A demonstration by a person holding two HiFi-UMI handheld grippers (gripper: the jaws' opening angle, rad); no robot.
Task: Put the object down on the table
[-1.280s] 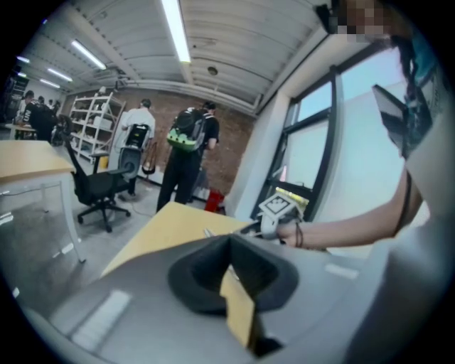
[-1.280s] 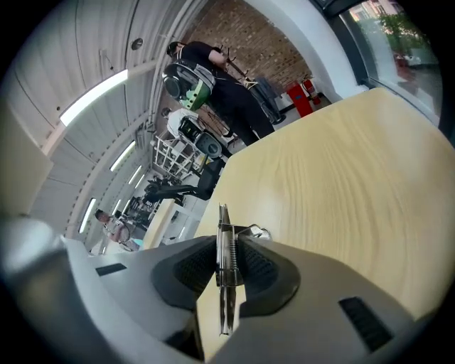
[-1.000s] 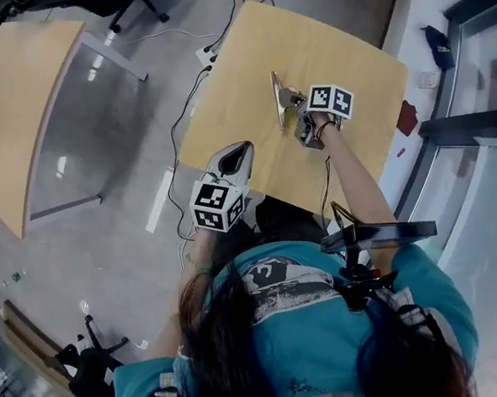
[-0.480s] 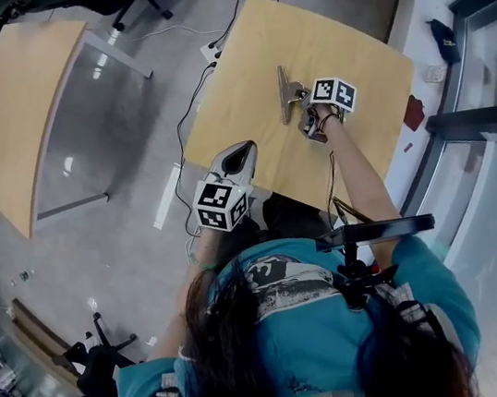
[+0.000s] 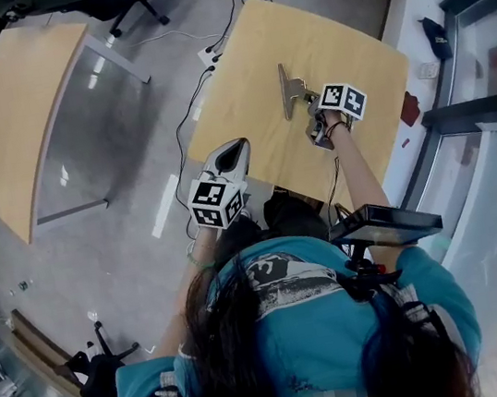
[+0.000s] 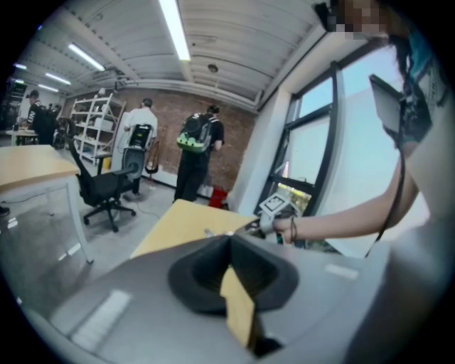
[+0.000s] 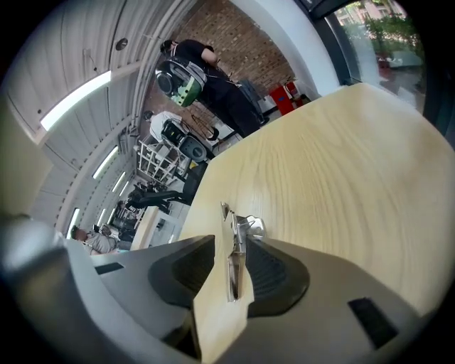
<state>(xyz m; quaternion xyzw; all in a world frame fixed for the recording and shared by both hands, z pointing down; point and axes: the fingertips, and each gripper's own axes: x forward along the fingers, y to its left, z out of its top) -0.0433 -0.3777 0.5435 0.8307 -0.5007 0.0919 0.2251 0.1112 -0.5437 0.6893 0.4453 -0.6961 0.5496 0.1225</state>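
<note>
The head view looks steeply down on the light wooden tabletop. Both gripper views skim low across it.

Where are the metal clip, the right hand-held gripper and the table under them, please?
metal clip [image 5: 288, 90]: head view, on its long flat plate.
right hand-held gripper [image 7: 227, 243]: right gripper view, midway between its fingertips.
table [image 5: 335, 34]: head view, bare wooden top beyond the clip.

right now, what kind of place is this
Most likely an open-plan office or lab workspace: light wooden tables, a black rolling office chair, metal shelving racks near a brick wall, ceiling strip lights and tall windows.
</note>
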